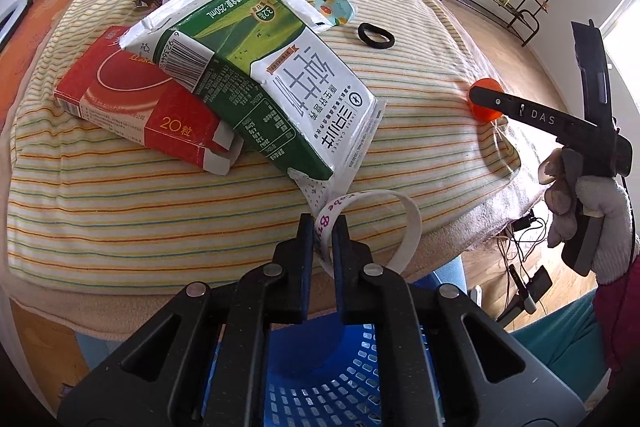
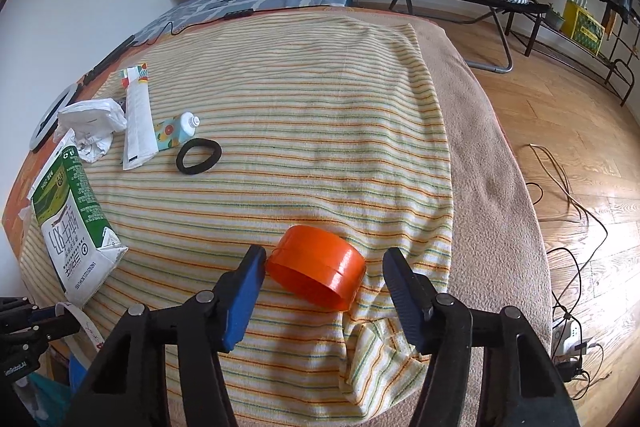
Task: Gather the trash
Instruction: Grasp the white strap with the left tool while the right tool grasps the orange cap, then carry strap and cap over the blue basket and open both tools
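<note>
My left gripper (image 1: 323, 227) is shut on a white paper band (image 1: 408, 223) with purple writing, at the near edge of the striped blanket (image 1: 160, 211). A green and white milk carton (image 1: 260, 83) lies across a red box (image 1: 132, 103) just beyond. In the right wrist view my right gripper (image 2: 325, 254) stands open around an orange plastic lid (image 2: 320, 267); the left pad is at the lid's edge and the right pad is clear of it. One of its fingers (image 1: 520, 111) shows by the orange lid (image 1: 486, 103) in the left wrist view.
A blue perforated basket (image 1: 352, 367) sits below the bed edge under my left gripper. A black hair tie (image 2: 199, 155), small tube (image 2: 176, 129), white wrapper strip (image 2: 138, 123) and crumpled plastic bag (image 2: 94, 125) lie farther back. Cables (image 2: 572, 267) trail over the wooden floor at the right.
</note>
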The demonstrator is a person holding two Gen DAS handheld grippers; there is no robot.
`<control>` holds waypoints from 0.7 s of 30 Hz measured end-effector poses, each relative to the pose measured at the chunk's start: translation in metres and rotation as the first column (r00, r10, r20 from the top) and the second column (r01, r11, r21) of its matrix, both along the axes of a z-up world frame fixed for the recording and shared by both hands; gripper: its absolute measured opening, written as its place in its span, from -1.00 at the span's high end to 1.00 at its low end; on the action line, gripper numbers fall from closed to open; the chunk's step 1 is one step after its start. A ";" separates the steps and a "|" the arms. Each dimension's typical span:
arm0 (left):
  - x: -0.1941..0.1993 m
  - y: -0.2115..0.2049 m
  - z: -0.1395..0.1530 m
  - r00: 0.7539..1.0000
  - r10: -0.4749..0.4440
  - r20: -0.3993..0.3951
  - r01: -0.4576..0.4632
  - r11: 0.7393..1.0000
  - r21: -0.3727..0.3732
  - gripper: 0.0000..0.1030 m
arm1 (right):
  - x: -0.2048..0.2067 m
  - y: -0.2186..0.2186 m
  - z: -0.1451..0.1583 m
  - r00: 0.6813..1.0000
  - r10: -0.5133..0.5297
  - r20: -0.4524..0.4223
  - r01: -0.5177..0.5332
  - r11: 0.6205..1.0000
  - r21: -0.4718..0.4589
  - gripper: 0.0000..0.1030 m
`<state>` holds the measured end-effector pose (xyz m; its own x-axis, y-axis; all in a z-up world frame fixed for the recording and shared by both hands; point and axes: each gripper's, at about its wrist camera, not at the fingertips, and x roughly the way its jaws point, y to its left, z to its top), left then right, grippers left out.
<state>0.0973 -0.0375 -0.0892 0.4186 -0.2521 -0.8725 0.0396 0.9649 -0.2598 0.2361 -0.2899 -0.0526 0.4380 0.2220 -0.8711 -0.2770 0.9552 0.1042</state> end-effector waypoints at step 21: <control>-0.017 0.011 0.032 0.994 0.012 0.108 -0.008 0.999 -0.037 0.89 | -0.015 0.001 0.029 0.996 -0.012 0.094 0.007 0.998 0.055 -0.01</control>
<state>0.0805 -0.0263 -0.0576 0.5131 -0.2781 -0.8121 0.0594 0.9553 -0.2896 0.2215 -0.2892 -0.0238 0.5194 0.2636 -0.8128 -0.2793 0.9514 0.1300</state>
